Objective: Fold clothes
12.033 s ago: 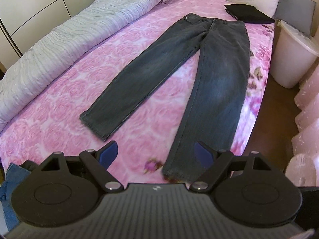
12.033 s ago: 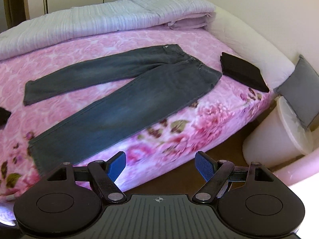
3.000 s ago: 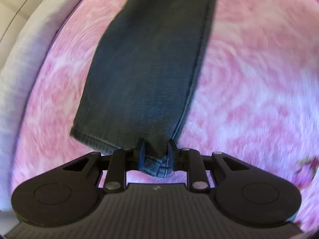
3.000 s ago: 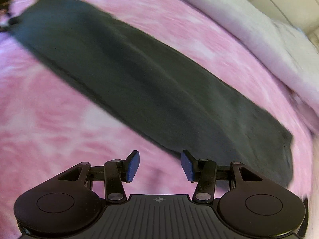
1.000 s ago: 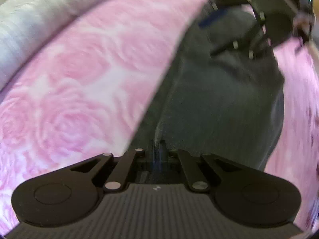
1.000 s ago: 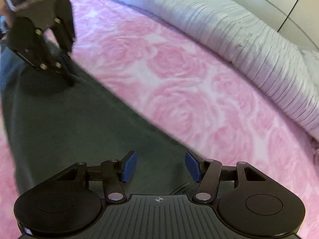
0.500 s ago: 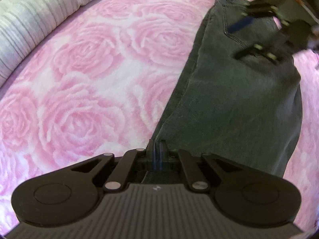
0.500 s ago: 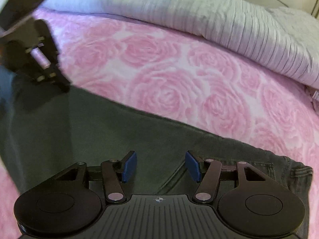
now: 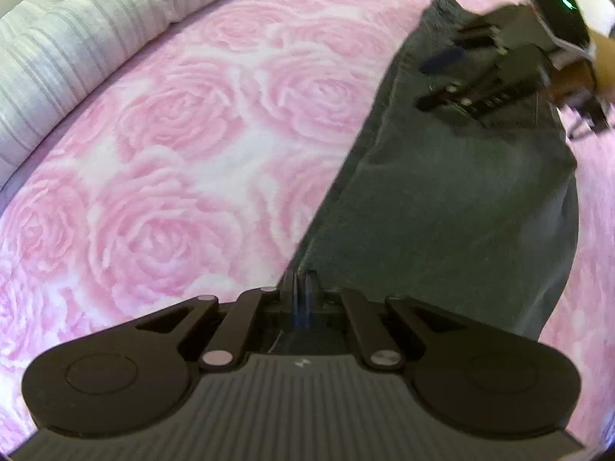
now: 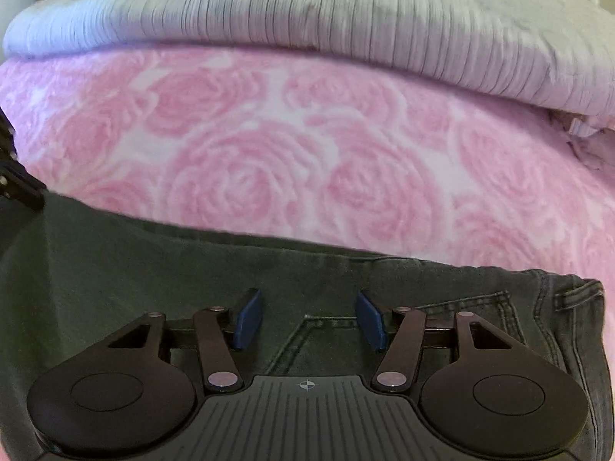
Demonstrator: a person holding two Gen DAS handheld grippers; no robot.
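Dark grey jeans (image 9: 453,207) lie on the pink rose-print bedspread (image 9: 184,146), folded lengthwise with one leg on the other. My left gripper (image 9: 301,288) is shut on the jeans' edge near the leg end. My right gripper (image 10: 309,317) is open and hovers just above the seat of the jeans (image 10: 192,269), over a back pocket (image 10: 442,319). The right gripper also shows in the left wrist view (image 9: 453,73), blurred, above the waist end.
A rolled grey striped duvet (image 10: 346,27) runs along the far side of the bed; it also shows in the left wrist view (image 9: 77,46). Bare pink bedspread (image 10: 307,153) lies between the jeans and the duvet.
My right gripper has moved along the jeans to the waist and back pocket, staying open. My left gripper has stayed shut on the jeans' edge and barely moved.
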